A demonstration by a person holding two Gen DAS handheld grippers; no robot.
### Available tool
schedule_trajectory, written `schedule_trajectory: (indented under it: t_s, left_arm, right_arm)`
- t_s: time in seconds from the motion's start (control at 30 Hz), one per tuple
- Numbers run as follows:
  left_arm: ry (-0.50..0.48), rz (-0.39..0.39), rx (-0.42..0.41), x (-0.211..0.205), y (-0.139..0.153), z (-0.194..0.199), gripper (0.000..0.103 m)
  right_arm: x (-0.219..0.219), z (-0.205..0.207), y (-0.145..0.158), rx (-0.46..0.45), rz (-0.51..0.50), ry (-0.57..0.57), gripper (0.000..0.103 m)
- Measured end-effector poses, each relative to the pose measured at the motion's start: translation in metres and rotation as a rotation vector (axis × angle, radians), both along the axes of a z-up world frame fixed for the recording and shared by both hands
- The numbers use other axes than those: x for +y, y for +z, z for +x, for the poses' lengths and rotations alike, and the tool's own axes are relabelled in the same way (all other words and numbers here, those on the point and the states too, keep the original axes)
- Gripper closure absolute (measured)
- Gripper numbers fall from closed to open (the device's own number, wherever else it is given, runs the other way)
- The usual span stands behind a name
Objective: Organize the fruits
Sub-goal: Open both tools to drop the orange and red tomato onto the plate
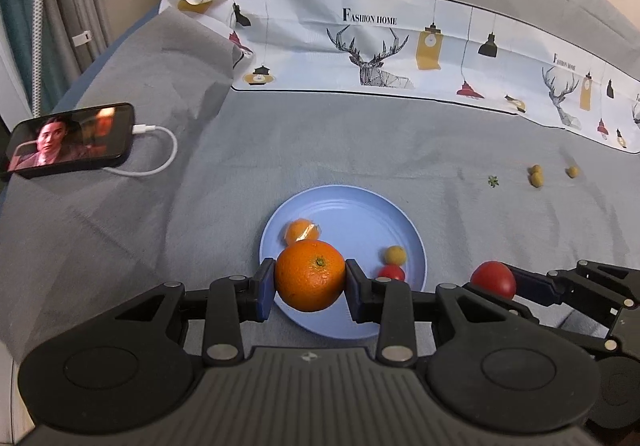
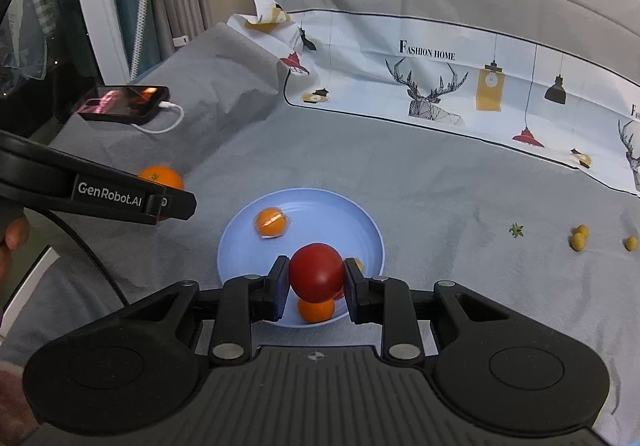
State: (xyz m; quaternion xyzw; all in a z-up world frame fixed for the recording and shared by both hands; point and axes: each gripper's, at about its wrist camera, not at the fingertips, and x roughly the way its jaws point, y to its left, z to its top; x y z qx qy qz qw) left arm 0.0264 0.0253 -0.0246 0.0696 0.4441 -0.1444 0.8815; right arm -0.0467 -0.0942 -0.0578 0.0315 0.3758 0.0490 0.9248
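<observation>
My left gripper (image 1: pixel 310 280) is shut on a large orange (image 1: pixel 310 275) and holds it over the near left rim of a blue plate (image 1: pixel 360 214). My right gripper (image 2: pixel 316 280) is shut on a red tomato (image 2: pixel 316 271) above the near part of the same plate (image 2: pixel 240 242). On the plate lie a wrapped small orange (image 1: pixel 301 231), a small yellow fruit (image 1: pixel 395 255) and a small red tomato (image 1: pixel 391 272). The right wrist view also shows the wrapped orange (image 2: pixel 271 222) and another small orange (image 2: pixel 316 311) under the tomato. The left gripper's orange (image 2: pixel 164 176) shows at the left there.
A grey sheet (image 1: pixel 320 142) covers the bed. A phone (image 1: pixel 72 140) with a white charging cable (image 1: pixel 160 150) lies at the left. Small yellow fruits (image 1: pixel 535 175) and a green stem (image 1: pixel 493 181) lie on the sheet at the right. A printed pillowcase (image 1: pixel 380 46) lies behind.
</observation>
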Motion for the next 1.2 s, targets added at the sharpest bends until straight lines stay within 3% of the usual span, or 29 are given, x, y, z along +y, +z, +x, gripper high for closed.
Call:
schedule_trajectory:
  t_s: [0.67, 1.03, 1.1, 1.13, 1.17, 1.2]
  left_arm:
    - [-0.012, 0.099, 0.073, -0.027, -0.066, 0.081, 0.063]
    - [0.003, 0.125, 0.092, -0.029, -0.082, 0.099, 0.063]
    - [-0.002, 0.095, 0.094, -0.027, -0.083, 0.102, 0.057]
    - [-0.008, 0.074, 0.090, -0.025, -0.082, 0.102, 0.032]
    - [-0.010, 0.051, 0.084, -0.023, -0.080, 0.102, 0.006]
    - [-0.007, 0.028, 0.064, -0.021, -0.076, 0.102, 0.000]
  right_arm:
    - [-0.004, 0.069, -0.053, 0.062, -0.022, 0.038, 0.073]
    - [-0.004, 0.089, -0.070, 0.085, -0.024, 0.047, 0.073]
    - [-0.004, 0.091, -0.073, 0.087, -0.022, 0.053, 0.072]
    - [-0.004, 0.092, -0.074, 0.091, -0.017, 0.059, 0.072]
    - [-0.004, 0.093, -0.075, 0.095, -0.012, 0.063, 0.065]
    - [-0.004, 0.094, -0.075, 0.102, -0.010, 0.062, 0.047]
